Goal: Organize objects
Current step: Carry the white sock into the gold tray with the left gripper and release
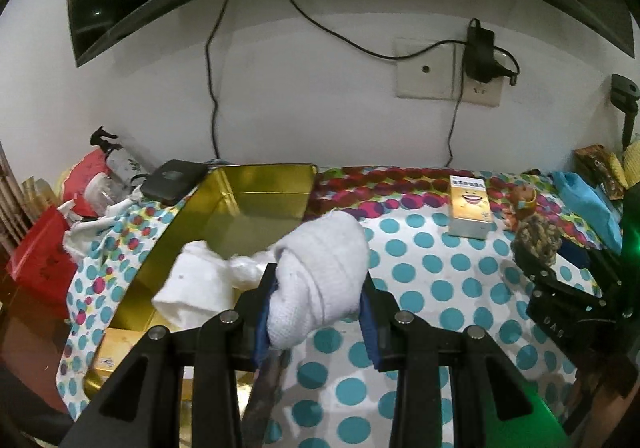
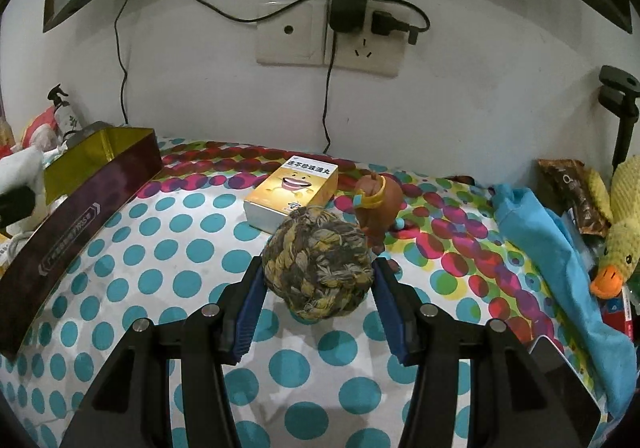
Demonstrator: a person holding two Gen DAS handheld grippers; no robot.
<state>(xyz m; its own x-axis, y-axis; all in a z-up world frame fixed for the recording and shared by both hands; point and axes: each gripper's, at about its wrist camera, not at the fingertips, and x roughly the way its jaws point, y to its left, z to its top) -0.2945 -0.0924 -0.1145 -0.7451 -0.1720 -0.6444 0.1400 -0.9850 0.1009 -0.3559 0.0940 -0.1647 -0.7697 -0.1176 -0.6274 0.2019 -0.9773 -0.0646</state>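
My left gripper [image 1: 318, 288] is shut on a rolled white sock [image 1: 324, 272] and holds it above the polka-dot cloth, just right of an open gold tin box [image 1: 256, 204] that holds white cloth [image 1: 196, 288]. My right gripper [image 2: 318, 272] is shut on a braided rope ball [image 2: 318, 264] over the cloth; it also shows in the left wrist view [image 1: 536, 236]. A yellow smiley-face carton [image 2: 292, 192] and a brown toy figure [image 2: 378, 204] lie just behind the ball. The box's dark outer wall [image 2: 80, 204] stands at the left of the right wrist view.
A blue cloth [image 2: 552, 248], a yellow plush duck [image 2: 624, 240] and a snack packet [image 2: 576, 192] lie at the right edge. A black device [image 1: 174, 180], red packaging [image 1: 40, 260] and clutter sit left of the box. Cables hang down the wall from a socket [image 2: 360, 48].
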